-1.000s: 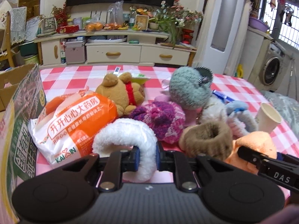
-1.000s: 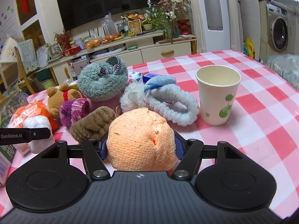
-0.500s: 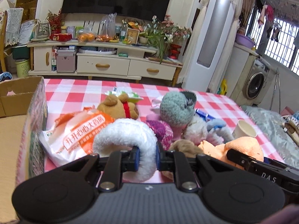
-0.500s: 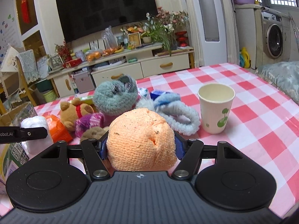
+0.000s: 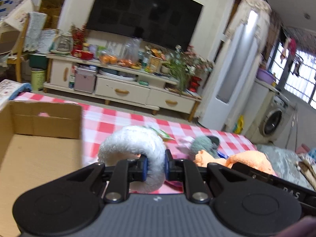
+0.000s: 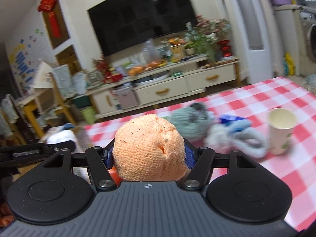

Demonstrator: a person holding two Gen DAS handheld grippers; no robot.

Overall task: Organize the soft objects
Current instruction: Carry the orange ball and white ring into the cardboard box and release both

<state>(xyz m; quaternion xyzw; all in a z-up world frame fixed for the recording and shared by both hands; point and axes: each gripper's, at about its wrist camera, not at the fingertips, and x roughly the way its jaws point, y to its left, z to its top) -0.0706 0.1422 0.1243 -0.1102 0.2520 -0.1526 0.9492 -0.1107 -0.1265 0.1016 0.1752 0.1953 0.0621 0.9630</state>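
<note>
My left gripper (image 5: pixel 155 165) is shut on a white fluffy ring (image 5: pixel 134 144) and holds it in the air beside the open cardboard box (image 5: pixel 39 138) at the left. My right gripper (image 6: pixel 149 156) is shut on an orange plush toy (image 6: pixel 150 148), also raised above the table; the toy also shows in the left wrist view (image 5: pixel 248 158). A grey-green knitted hat (image 6: pixel 189 122) and a pale blue fluffy ring (image 6: pixel 239 138) lie on the red checked tablecloth (image 6: pixel 256 98).
A paper cup (image 6: pixel 280 130) stands upright at the right of the soft pile. A TV cabinet (image 5: pixel 122 86) with clutter runs along the far wall. A washing machine (image 5: pixel 274 122) stands at the right.
Both grippers have risen and swung left with their loads. The box interior now fills the left of the left wrist view, and the pile on the table has dropped lower and farther away.
</note>
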